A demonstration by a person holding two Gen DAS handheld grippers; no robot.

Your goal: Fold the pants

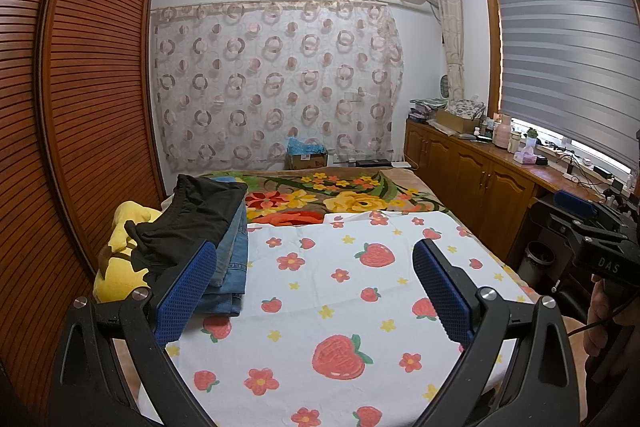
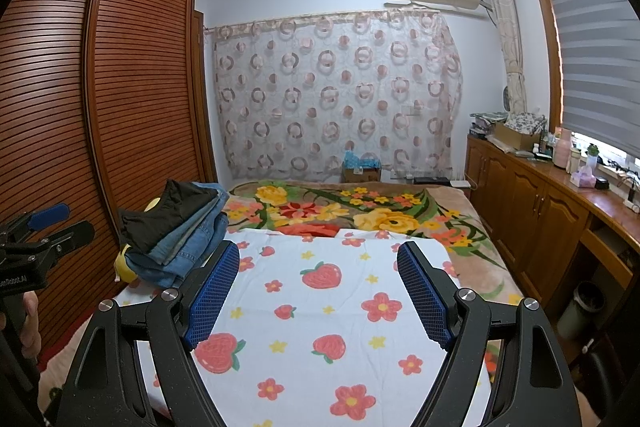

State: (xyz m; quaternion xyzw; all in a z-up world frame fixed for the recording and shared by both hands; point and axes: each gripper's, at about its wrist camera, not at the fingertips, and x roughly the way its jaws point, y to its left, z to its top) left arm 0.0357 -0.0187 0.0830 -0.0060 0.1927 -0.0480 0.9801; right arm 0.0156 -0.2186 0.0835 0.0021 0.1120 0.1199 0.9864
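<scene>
A stack of folded clothes sits at the bed's left edge: black pants (image 1: 200, 219) on top of blue jeans (image 1: 232, 267). The stack also shows in the right wrist view, black pants (image 2: 176, 211) over jeans (image 2: 188, 251). My left gripper (image 1: 316, 267) is open and empty above the white strawberry-print sheet (image 1: 320, 307), just right of the stack. My right gripper (image 2: 318, 275) is open and empty above the same sheet (image 2: 320, 307). The right gripper appears at the right edge of the left wrist view (image 1: 592, 231).
A yellow plush toy (image 1: 120, 259) lies left of the stack beside the brown slatted wardrobe (image 1: 80, 107). A floral blanket (image 1: 340, 195) covers the far bed. Wooden cabinets (image 1: 472, 179) with clutter line the right wall; a bin (image 1: 538, 259) stands below.
</scene>
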